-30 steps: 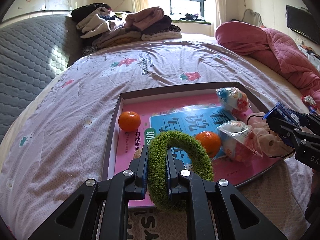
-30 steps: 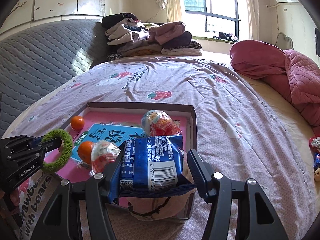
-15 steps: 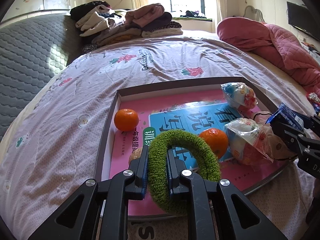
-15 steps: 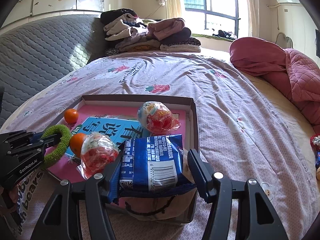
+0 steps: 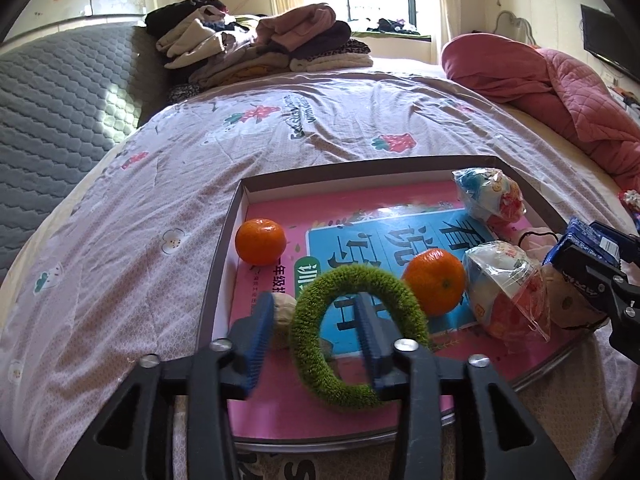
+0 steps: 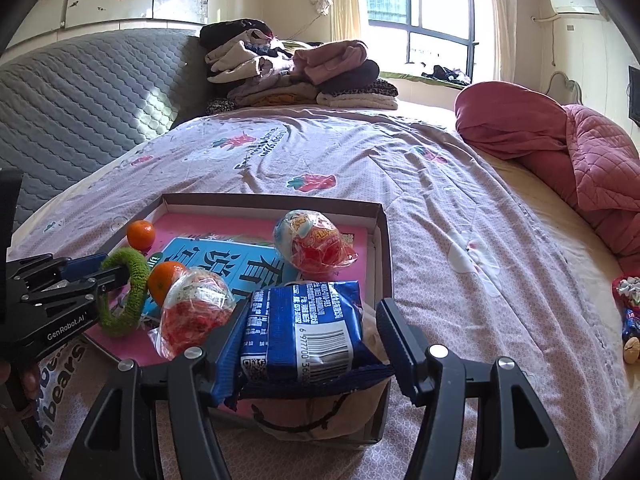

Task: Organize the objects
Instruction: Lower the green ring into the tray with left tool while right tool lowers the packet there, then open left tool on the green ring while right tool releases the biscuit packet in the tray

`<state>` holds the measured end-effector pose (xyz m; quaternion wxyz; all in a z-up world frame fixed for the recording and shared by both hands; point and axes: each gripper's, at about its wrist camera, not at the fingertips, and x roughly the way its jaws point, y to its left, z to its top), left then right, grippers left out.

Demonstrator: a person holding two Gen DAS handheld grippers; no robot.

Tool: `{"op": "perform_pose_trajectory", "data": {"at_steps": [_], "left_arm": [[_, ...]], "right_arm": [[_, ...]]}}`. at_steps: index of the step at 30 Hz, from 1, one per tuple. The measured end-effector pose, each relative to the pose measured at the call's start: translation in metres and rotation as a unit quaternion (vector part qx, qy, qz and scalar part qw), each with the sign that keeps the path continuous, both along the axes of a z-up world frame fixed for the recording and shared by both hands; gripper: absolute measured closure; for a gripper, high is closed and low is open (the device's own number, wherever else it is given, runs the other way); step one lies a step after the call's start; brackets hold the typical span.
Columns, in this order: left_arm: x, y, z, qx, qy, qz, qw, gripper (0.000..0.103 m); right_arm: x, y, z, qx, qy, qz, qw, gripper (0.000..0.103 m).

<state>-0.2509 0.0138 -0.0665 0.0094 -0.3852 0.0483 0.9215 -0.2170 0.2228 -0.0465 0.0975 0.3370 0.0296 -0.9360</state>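
A shallow cardboard box lid (image 5: 222, 240) (image 6: 382, 240) lies on the bed and holds a pink and blue book (image 5: 384, 236), two oranges (image 5: 260, 241) (image 5: 436, 282), two wrapped toy eggs (image 5: 490, 196) (image 5: 506, 292) and a walnut (image 5: 285, 310). My left gripper (image 5: 316, 334) (image 6: 86, 276) is open; the green fuzzy ring (image 5: 354, 336) (image 6: 124, 292) hangs loosely around its right finger, over the box's near left part. My right gripper (image 6: 312, 340) (image 5: 592, 264) is shut on a blue snack packet (image 6: 300, 332) above the box's near right corner, over a beige pouch (image 6: 312, 416).
The bed has a lilac strawberry-print sheet (image 5: 320, 120). Folded clothes (image 5: 256, 44) are stacked at the head beside a grey quilted headboard (image 5: 52, 112). A pink quilt (image 5: 560, 92) lies at the right. Small toys (image 6: 630, 320) lie at the far right bed edge.
My left gripper's fingers have spread apart and let go of the green ring, which now hangs on the right finger. The right gripper still holds the blue packet, nearly still.
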Motion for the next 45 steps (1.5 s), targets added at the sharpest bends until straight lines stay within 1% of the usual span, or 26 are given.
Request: {"op": "perform_pose_trajectory", "data": {"at_steps": [1,4,8,16,23,33,45], "left_arm": [[0.001,0.0,0.001,0.003,-0.001,-0.001,1.0,0.05],[0.003,0.0,0.003,0.001,0.003,-0.002,1.0,0.049],[0.005,-0.002,0.007,0.008,0.003,-0.001,1.0,0.043],[0.01,-0.004,0.017,0.015,0.013,-0.001,0.9998,0.037],[0.014,-0.006,0.029,0.025,0.026,0.001,0.9993,0.033],[0.023,-0.004,0.048,0.023,0.042,0.0,0.9989,0.031],[0.047,0.001,0.08,0.021,0.07,-0.003,0.9973,0.03]], "right_arm": [[0.0,0.001,0.0,-0.001,0.001,-0.003,1.0,0.041],[0.001,0.002,0.002,-0.004,0.004,-0.004,1.0,0.041],[0.003,0.002,0.005,-0.003,0.009,-0.004,1.0,0.041],[0.01,0.001,0.016,-0.001,0.03,-0.003,1.0,0.04],[0.019,0.001,0.03,-0.006,0.051,0.001,0.999,0.04],[0.031,-0.003,0.044,-0.013,0.067,0.012,0.998,0.04],[0.055,-0.006,0.072,-0.028,0.096,0.025,0.995,0.04]]}}
